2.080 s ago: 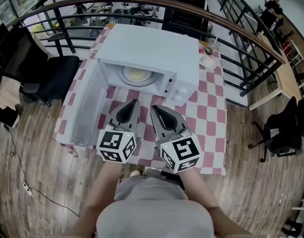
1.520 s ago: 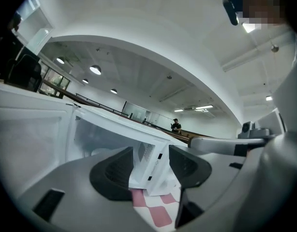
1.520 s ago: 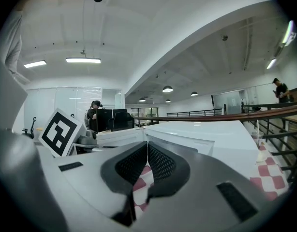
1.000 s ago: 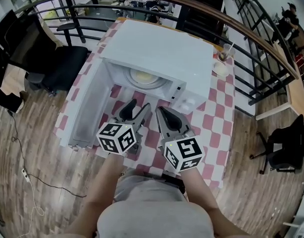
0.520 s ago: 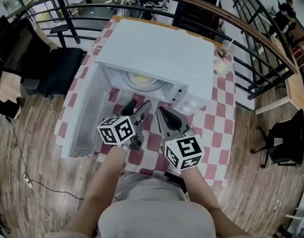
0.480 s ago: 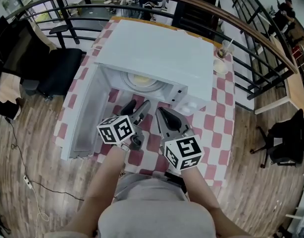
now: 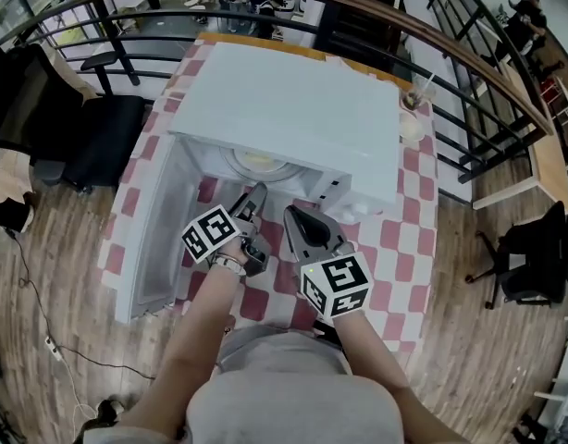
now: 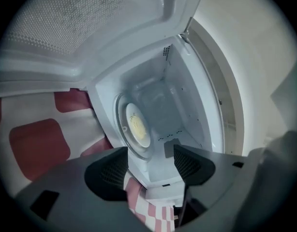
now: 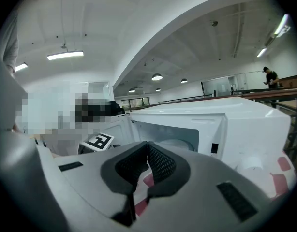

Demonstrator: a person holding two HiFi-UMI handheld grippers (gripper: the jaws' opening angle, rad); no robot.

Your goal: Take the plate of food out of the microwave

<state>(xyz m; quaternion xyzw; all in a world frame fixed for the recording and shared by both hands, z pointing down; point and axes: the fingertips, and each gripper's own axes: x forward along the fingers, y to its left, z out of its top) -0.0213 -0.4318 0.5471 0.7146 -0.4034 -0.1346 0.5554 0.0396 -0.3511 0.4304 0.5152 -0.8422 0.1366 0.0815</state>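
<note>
A white microwave (image 7: pixel 293 109) stands on the checkered table with its door (image 7: pixel 154 239) swung open to the left. Inside, a plate of pale yellow food (image 7: pixel 256 162) rests on the glass turntable; the left gripper view shows the same plate (image 8: pixel 137 126) deep in the cavity. My left gripper (image 7: pixel 253 204) is rolled on its side just in front of the opening. In its own view the left gripper (image 8: pixel 148 166) is open, with nothing between its jaws. My right gripper (image 7: pixel 291 216) hangs beside it over the tablecloth; in its own view the right gripper (image 9: pixel 147 163) is shut and empty.
A cup with a straw (image 7: pixel 418 93) and a small dish (image 7: pixel 412 128) stand at the table's far right corner. A curved railing (image 7: pixel 469 63) runs behind the table. An office chair (image 7: pixel 99 137) stands to the left. The red-and-white tablecloth (image 7: pixel 395 248) reaches the near edge.
My left gripper has rolled onto its side, spread its jaws wider and moved up to the microwave opening. The right gripper has stayed shut and barely shifted.
</note>
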